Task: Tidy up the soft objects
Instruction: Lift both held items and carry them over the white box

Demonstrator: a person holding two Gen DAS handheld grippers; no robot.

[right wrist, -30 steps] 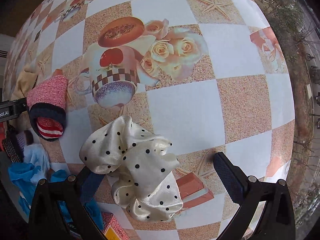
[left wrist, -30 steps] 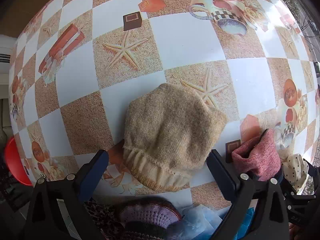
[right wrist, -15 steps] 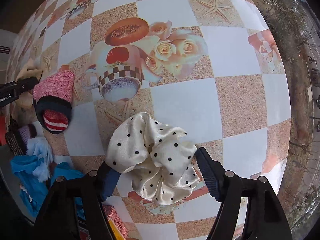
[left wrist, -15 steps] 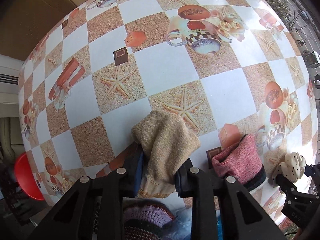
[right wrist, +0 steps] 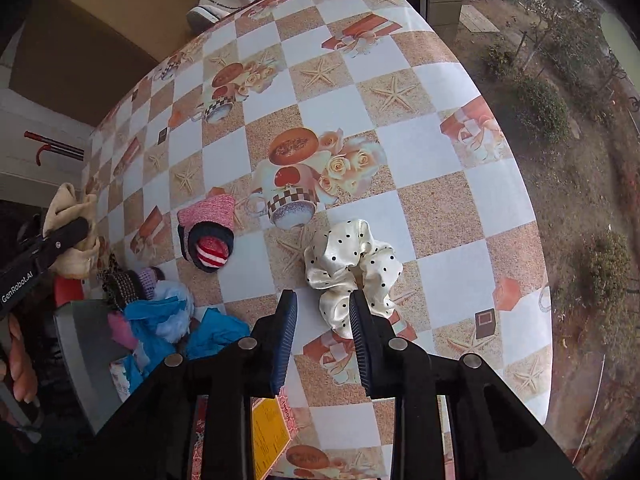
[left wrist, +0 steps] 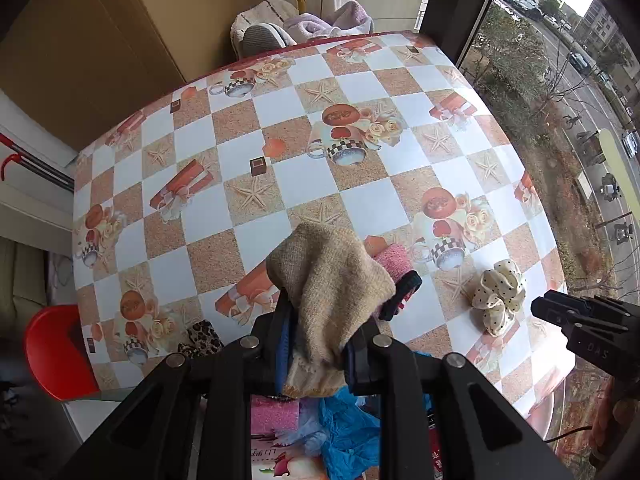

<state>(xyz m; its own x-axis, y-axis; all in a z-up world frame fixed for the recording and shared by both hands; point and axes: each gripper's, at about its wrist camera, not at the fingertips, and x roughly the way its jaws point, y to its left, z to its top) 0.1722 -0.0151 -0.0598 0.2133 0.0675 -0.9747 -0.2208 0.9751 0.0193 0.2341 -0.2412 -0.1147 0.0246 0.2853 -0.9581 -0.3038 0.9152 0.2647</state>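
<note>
I note the left gripper (left wrist: 316, 344) has closed on the beige knit hat (left wrist: 330, 280) and lifted it off the table (left wrist: 248, 128); the right gripper (right wrist: 324, 336), jaws just narrowing, now pinches the polka-dot scrunchie (right wrist: 352, 264) only at its edge; both go to sorting next.

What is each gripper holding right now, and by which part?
The left gripper clamps the beige knit hat near its cuffed rim. The right gripper has the polka-dot scrunchie by one edge at most; real hold unclear.

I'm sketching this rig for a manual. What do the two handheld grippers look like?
Both are matte black, with angular arms, round silver pivot bolts and ribbed blue pads. The left gripper has white "GenRobot.AI" lettering on its side; the right gripper has faint "DAS" lettering.
</note>
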